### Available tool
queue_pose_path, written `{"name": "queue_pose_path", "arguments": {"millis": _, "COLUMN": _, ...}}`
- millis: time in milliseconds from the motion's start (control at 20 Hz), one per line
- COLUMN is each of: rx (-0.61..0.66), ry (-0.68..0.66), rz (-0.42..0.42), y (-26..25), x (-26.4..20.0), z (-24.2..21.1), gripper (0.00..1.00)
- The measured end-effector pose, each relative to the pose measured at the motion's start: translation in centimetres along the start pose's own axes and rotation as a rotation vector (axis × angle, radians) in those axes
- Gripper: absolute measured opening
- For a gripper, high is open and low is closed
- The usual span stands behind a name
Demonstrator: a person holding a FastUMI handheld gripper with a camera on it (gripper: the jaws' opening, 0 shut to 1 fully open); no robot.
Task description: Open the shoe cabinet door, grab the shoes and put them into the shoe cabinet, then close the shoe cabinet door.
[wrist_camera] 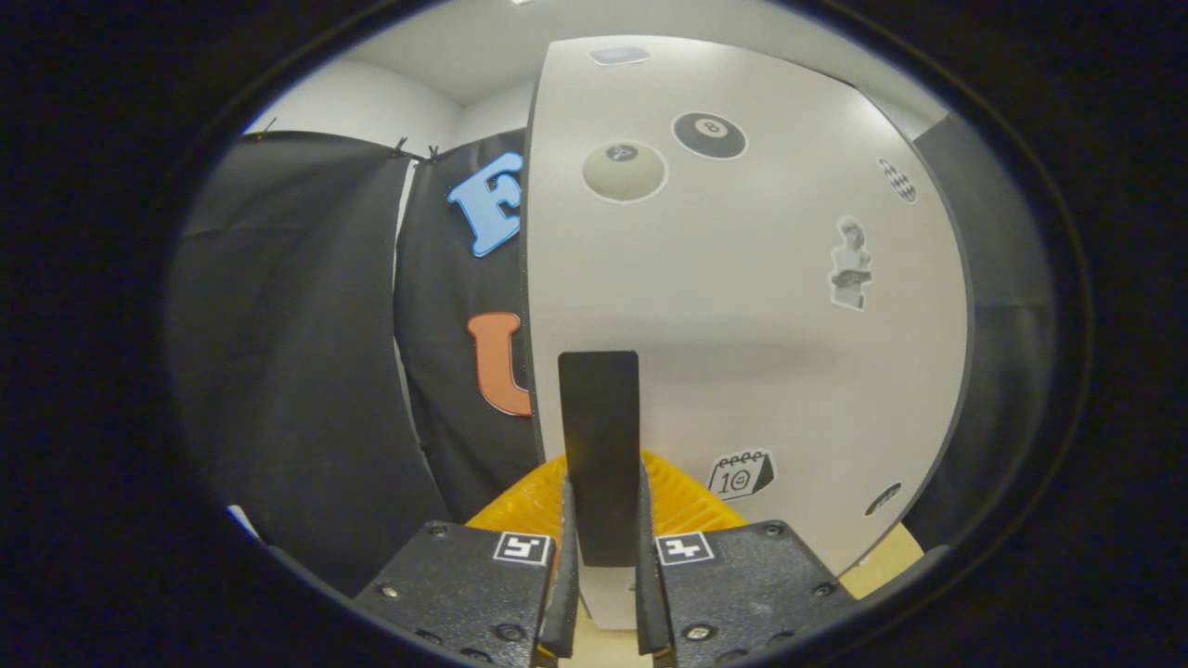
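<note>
The white shoe cabinet door, dotted with stickers, stands right in front of me. A flat black handle sticks out from its left part. My gripper is shut on that handle, with one finger pressing each side of its lower end. A yellow ribbed thing shows behind the fingers, at the foot of the door.
Black booth cloth hangs to the left of the door. A white wall and ceiling rise above it. A pale wooden surface shows low on the right under the door.
</note>
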State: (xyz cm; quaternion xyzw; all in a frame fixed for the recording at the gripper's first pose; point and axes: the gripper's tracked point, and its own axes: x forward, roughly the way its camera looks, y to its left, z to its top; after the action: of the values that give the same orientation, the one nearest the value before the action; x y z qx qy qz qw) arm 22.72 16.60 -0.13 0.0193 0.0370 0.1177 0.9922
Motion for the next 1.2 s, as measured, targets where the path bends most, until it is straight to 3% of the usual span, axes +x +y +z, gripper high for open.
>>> {"name": "queue_pose_path", "arguments": {"millis": 550, "rx": -0.012, "ry": 0.018, "rz": 0.12, "y": -0.7, "x": -8.2, "z": -0.4, "gripper": 0.28}}
{"name": "queue_pose_path", "arguments": {"millis": 950, "rx": 0.0, "ry": 0.039, "rz": 0.141, "y": -4.9, "x": -12.4, "z": -0.6, "gripper": 0.28}}
{"name": "queue_pose_path", "arguments": {"millis": 1200, "rx": -0.013, "ry": 0.022, "rz": 0.109, "y": -7.8, "x": -16.2, "z": -0.6, "gripper": 0.28}}
